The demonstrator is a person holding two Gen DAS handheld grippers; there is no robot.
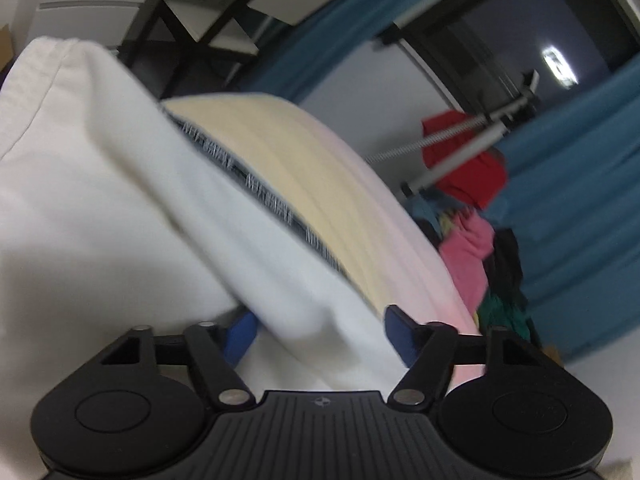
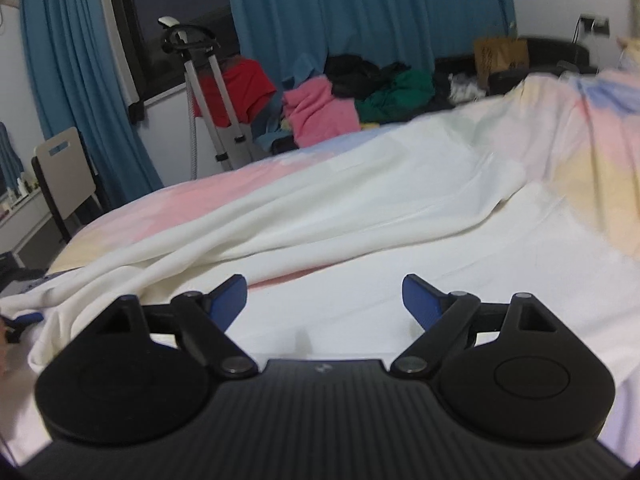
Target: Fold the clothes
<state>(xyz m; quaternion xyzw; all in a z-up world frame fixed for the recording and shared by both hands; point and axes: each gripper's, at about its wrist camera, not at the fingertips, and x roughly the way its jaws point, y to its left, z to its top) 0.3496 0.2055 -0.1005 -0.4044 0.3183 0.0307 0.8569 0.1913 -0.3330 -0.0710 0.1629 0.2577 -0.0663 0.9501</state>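
A white garment (image 2: pixel 360 200) lies spread and rumpled across the bed (image 2: pixel 580 128), with a long fold running from lower left to upper right. My right gripper (image 2: pixel 324 292) is open and empty, just above the garment's near part. In the left wrist view the same white garment (image 1: pixel 100 184) fills the left side, and a fold of it passes between the blue fingers (image 1: pixel 400 336) of my left gripper (image 1: pixel 316 328), whose jaws stand wide apart. The left view is blurred and tilted.
A pile of clothes, pink (image 2: pixel 320 112), green (image 2: pixel 400 92) and black, lies beyond the bed's far side. A red garment (image 2: pixel 236 88) hangs by a garment steamer stand (image 2: pixel 208 92). Blue curtains (image 2: pixel 360 8) cover the wall. A chair (image 2: pixel 64 172) stands at left.
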